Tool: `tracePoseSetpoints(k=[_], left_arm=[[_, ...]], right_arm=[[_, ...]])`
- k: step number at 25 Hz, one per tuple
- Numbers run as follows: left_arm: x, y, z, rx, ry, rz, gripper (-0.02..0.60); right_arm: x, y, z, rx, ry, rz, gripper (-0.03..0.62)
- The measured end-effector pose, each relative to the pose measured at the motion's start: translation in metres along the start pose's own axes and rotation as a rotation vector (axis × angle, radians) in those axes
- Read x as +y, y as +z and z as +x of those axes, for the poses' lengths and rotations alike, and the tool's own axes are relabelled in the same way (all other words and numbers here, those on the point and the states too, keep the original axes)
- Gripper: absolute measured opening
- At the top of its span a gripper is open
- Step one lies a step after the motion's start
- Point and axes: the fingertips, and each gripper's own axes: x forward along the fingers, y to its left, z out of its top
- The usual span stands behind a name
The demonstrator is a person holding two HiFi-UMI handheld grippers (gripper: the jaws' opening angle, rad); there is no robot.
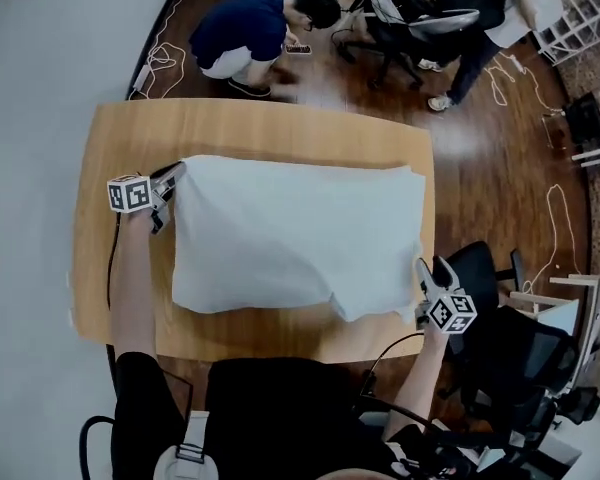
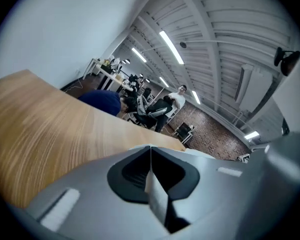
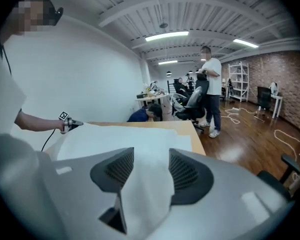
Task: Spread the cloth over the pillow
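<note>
Noted L tongs (image 1: 173,174) pressed together on a thin fold at one corner of the cloth (image 1: 290,228). Found R tongs (image 1: 430,268) spread wide w/ a thicker fold of the opposite corner lying betw. the pads (image 3: 119,168), no firm pinch evident. Located cloth stretched from L tongs across to R tongs, over most of the counter (image 1: 130,128). Assumed pillow underneath from the puffed bulk, not seen separately. Judged step: squaring/smoothing, nearly done. Risks: (1) could lose the R corner if pulled now, since held loosely at best; would flop back toward L tongs and bunch. (2) Could drag cloth, poss. pillow too, toward L tongs if tugged from that side alone, given the one firm grip. (3) Could leave the droop just beside R tongs close to the counter edge, w/ enough wt. to creep the sheet off. (4) Could snag the cable (image 1: 108,268) trailing behind L tongs on the counter edge during a long sweep. Materials: cloth white, thin, matte, limp, approx. rectangular; soft wrinkles near R tongs, smoother toward L tongs; expected to slide easily on wood. Counter pale wood-grain, smooth, hard, rounded corners. Pads of both tongs dark, ribbed, set in smooth grey shells; should hold fabric well once closed.
</note>
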Motion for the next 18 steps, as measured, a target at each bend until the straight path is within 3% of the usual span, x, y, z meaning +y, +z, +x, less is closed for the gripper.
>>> tracePoseSetpoints(k=[4,6,9,11,14,15,18], left_arm=[[-0.023,0.060,-0.031,-0.160,-0.071,0.046,0.009],[-0.019,0.081,-0.045,-0.207,-0.061,0.061,0.008],[0.032,0.065,-0.046,-0.146,0.073,0.034,0.008],[0.059,0.022,-0.027,-0.025,0.146,-0.008,0.009],[0.067,-0.029,0.006,0.130,0.196,0.030,0.010],[0.066,-0.031,0.008,0.122,0.207,0.048,0.012],[0.052,-0.016,0.015,-0.004,0.197,0.063,0.018]], right_arm=[[0.041,0.025,0.030,0.006,0.077,-0.115,0.215],[0.061,0.024,0.038,0.034,0.091,-0.159,0.213],[0.079,0.007,0.063,0.106,0.125,-0.178,0.213],[0.081,-0.007,0.081,0.159,0.171,-0.179,0.213],[0.062,-0.006,0.082,0.183,0.184,-0.180,0.215],[0.049,-0.001,0.082,0.173,0.174,-0.179,0.215],[-0.013,0.013,0.068,0.132,0.111,-0.146,0.213]])
